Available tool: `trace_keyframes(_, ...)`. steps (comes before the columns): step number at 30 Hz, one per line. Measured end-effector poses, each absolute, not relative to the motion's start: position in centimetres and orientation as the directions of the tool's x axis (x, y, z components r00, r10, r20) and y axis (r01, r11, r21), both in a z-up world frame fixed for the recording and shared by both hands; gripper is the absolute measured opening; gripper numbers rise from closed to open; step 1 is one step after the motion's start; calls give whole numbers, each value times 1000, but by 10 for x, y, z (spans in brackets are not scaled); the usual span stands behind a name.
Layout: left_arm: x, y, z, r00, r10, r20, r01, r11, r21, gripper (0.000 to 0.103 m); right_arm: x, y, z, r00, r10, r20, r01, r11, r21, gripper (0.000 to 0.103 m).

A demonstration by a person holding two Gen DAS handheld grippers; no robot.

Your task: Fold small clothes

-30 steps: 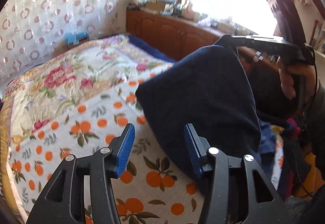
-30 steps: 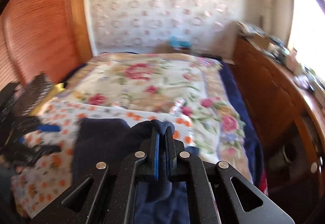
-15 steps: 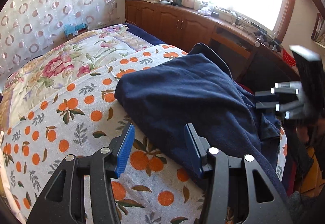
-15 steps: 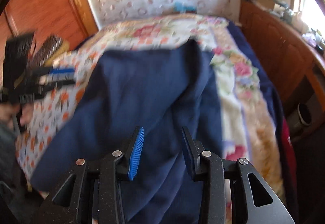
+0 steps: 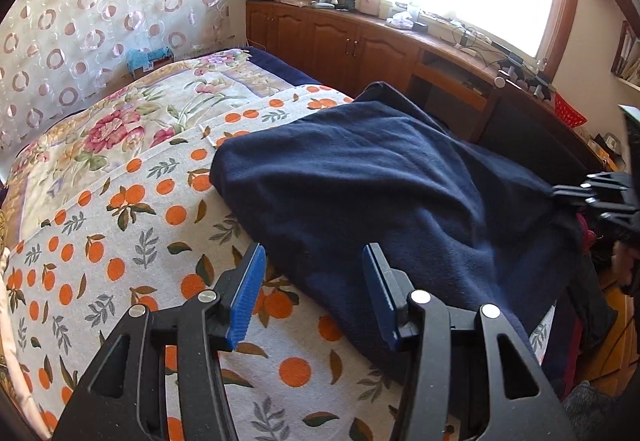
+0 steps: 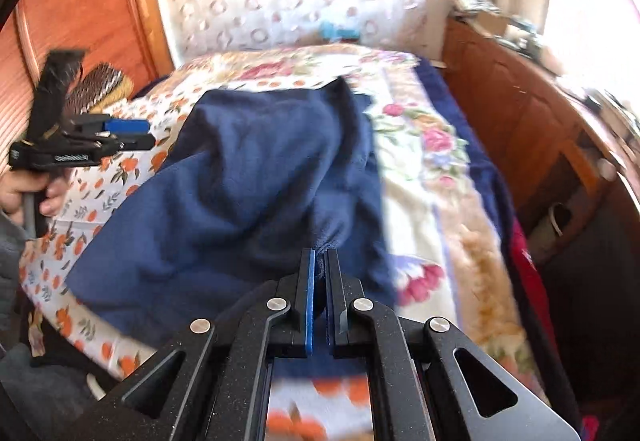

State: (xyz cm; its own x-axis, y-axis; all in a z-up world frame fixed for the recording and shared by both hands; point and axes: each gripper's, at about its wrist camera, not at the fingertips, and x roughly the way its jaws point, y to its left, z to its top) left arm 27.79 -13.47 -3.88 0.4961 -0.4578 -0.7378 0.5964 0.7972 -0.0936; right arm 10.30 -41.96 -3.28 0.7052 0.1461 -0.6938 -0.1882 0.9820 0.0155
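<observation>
Fleece, soft and limp, makes the navy garment [image 5: 380, 193] sag, so corners suit gripping: it sprawls on the orange-print bedspread [image 5: 120, 241], right gripper [image 6: 318, 281] pinched on its hem at 6 o'clock, left gripper [image 5: 312, 293] spread wide and empty, wooden cabinets [image 5: 340, 45] at 1 o'clock.

A navy garment [image 5: 384, 193] is spread, rumpled, across the bed. Its near edge is pinched and lifted slightly.
</observation>
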Motion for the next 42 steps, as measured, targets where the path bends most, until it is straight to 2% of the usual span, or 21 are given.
trace_keyframes(4, 274, -143, -39, 493, -461, -738, 607, 790, -87, 52, 61, -453, -46, 684, 93, -724, -104, 994, 30, 4)
trace_keyframes(7, 276, -148, -42, 488, -459, -743, 611, 787, -85, 52, 62, -465, -68, 642, 46, -765, -40, 999, 27, 6)
trace_keyframes(10, 279, -150, -45, 490, -452, -745, 603, 793, -84, 52, 83, -454, -70, 656, 69, -752, -62, 997, 38, 24)
trace_keyframes(12, 282, -151, -44, 493, -445, -747, 595, 800, -84, 52, 90, -450, -65, 687, 88, -722, -96, 995, 29, 44)
trace_keyframes(14, 287, -151, -42, 500, -438, -747, 585, 807, -82, 52, 99, -448, -60, 719, 131, -682, -138, 989, 46, 47)
trace_keyframes(18, 296, -153, -39, 516, -420, -747, 565, 822, -71, 52, 155, -442, -43, 762, 210, -612, -231, 972, 45, 47)
trace_keyframes(20, 301, -155, -38, 522, -411, -747, 556, 829, -68, 52, 194, -436, -43, 764, 223, -606, -254, 967, 34, 47)
trace_keyframes(28, 311, -162, -40, 527, -403, -748, 538, 840, -73, 52, 304, -422, -66, 686, 228, -691, -287, 957, 32, 46)
trace_keyframes(29, 310, -163, -41, 529, -401, -748, 537, 841, -72, 52, 313, -419, -61, 682, 237, -692, -296, 955, 35, 21)
trace_keyframes(30, 310, -163, -41, 530, -400, -748, 536, 841, -69, 52, 319, -417, -61, 671, 263, -694, -323, 945, 46, 4)
trace_keyframes(35, 305, -161, -38, 541, -398, -741, 533, 844, -64, 52, 333, -412, -29, 744, 266, -613, -326, 945, 16, 4)
trace_keyframes(40, 296, -159, -35, 542, -400, -739, 538, 841, -61, 52, 357, -401, -64, 700, 168, -694, -266, 963, -35, 5)
trace_keyframes(42, 289, -157, -35, 543, -404, -737, 541, 839, -61, 52, 353, -404, -70, 694, 156, -703, -250, 968, -31, 21)
